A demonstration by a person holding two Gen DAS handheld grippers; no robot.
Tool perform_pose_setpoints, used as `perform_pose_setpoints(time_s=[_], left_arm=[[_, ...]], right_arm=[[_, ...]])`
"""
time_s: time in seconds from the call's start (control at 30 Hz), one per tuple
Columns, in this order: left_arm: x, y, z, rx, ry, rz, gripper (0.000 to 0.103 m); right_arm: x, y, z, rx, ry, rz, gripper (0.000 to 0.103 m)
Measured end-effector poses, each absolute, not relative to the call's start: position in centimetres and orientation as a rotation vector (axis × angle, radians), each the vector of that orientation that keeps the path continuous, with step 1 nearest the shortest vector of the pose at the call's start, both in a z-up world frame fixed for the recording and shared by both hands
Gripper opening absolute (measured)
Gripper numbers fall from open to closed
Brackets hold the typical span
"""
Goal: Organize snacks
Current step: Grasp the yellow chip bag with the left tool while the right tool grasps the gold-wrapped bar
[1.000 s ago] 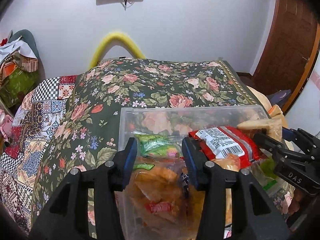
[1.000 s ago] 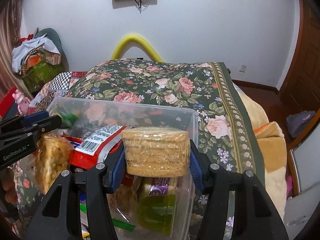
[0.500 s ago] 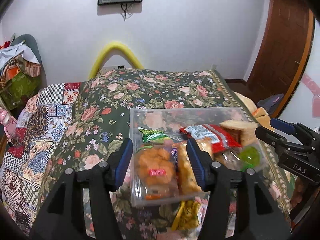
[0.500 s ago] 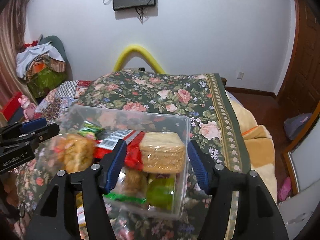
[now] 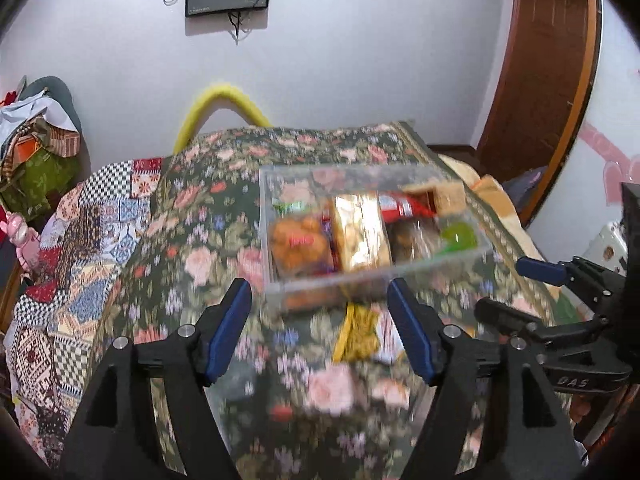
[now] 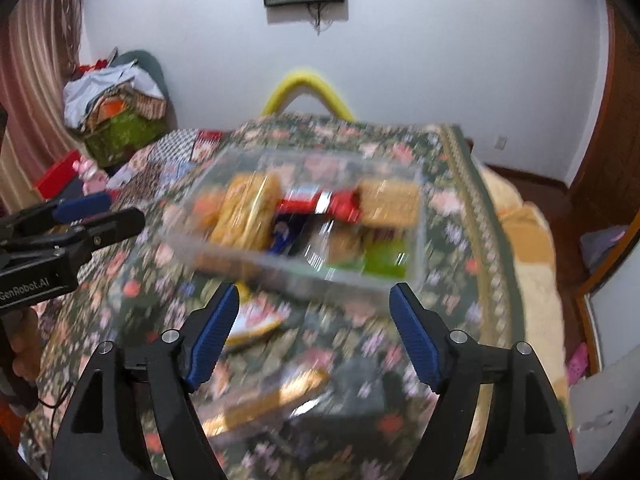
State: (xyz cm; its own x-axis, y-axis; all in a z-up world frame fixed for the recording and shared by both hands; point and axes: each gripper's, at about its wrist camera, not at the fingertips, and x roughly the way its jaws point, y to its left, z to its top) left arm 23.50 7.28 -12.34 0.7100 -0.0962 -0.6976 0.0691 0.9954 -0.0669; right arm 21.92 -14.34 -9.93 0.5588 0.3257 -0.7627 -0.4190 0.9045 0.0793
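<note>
A clear plastic box stands on the flowered bedspread, packed with snacks: an orange bag of fried bites, a golden packet, a red packet, a stack of biscuits and a green jelly cup. My left gripper hangs short of the box's near wall, its jaws opening with nothing between them. In the right wrist view the box lies ahead of my right gripper, whose jaws are also opening on nothing. Each gripper shows in the other's view, the right gripper and the left gripper.
A yellow packet lies on the bed just in front of the box. Blurred loose packets and a golden wrapper lie under the right gripper. A patchwork quilt covers the bed's left side. A wooden door stands at the right.
Both grippers pulled back from the box and spread wider. The right let go of the biscuit stack, the left backed off the orange bag; both snacks now lie in the box.
</note>
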Motion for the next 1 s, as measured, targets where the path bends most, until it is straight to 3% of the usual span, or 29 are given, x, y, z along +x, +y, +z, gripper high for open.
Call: perform_pose_setpoints(time_s=[0.37,0.47,0.73,0.83,0.97,1.0], left_arm=[[20.3,6.8,-17.0,-0.048,0.899,-0.125,0.07],[20.3,6.5,-17.9,-0.057,0.921,-0.132,0.07],[21.3,5.0,-19.4,-0.061,0.951,-0.175,0.07],[21.9,4.1,-19.9,-0.046,0.968,-0.19,0.072],[23.0,2.9,-20.7,-0.03,0.987,-0.211,0.073],[23.4,2.6,-20.9,-0.024,0.988,-0.207,0.074]], right_arm=[[20.4,-13.0,-16.2,-0.158,1.031,0.411,0.08],[19.9,-13.7,-16.8,-0.137,1.032,0.416,0.087],[18.9,-15.5,-16.7,-0.123,1.05,0.454,0.085],[19.0,-16.0,-16.5,-0.125,1.042,0.457,0.073],[19.4,-16.4,-16.6,-0.14,1.052,0.474,0.038],[19.5,-16.5,-16.6,-0.153,1.05,0.467,0.036]])
